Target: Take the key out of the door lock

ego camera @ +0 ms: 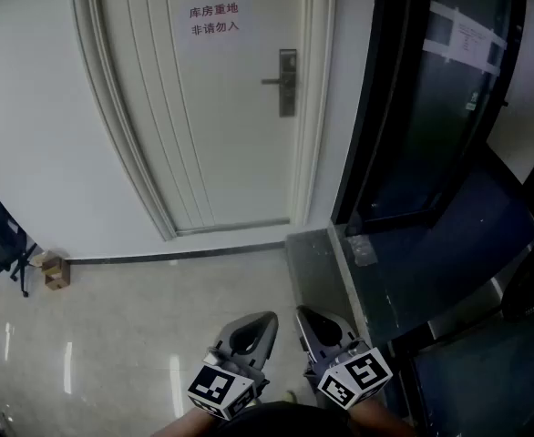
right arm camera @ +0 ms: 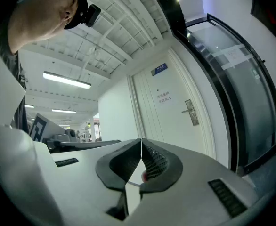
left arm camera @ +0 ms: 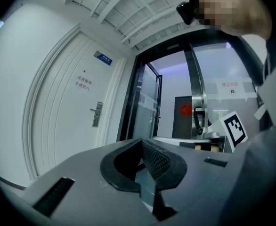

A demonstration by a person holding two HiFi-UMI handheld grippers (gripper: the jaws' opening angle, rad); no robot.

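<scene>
A pale closed door (ego camera: 221, 116) stands ahead, with a metal lock plate and lever handle (ego camera: 287, 82) on its right side. The same lock plate appears far off in the left gripper view (left arm camera: 97, 113) and in the right gripper view (right arm camera: 190, 112). No key can be made out at this distance. My left gripper (ego camera: 258, 328) and right gripper (ego camera: 307, 322) are held low and close to my body, side by side, well short of the door. Both are shut with nothing between the jaws, which meet at their tips (left arm camera: 141, 142) (right arm camera: 141, 141).
A paper sign (ego camera: 213, 21) hangs on the door. To the right is a dark glass door (ego camera: 431, 107) with a black frame, and a grey floor strip (ego camera: 317, 262) lies at its foot. A cardboard box (ego camera: 56, 271) and an office chair (ego camera: 3, 239) stand at the left wall.
</scene>
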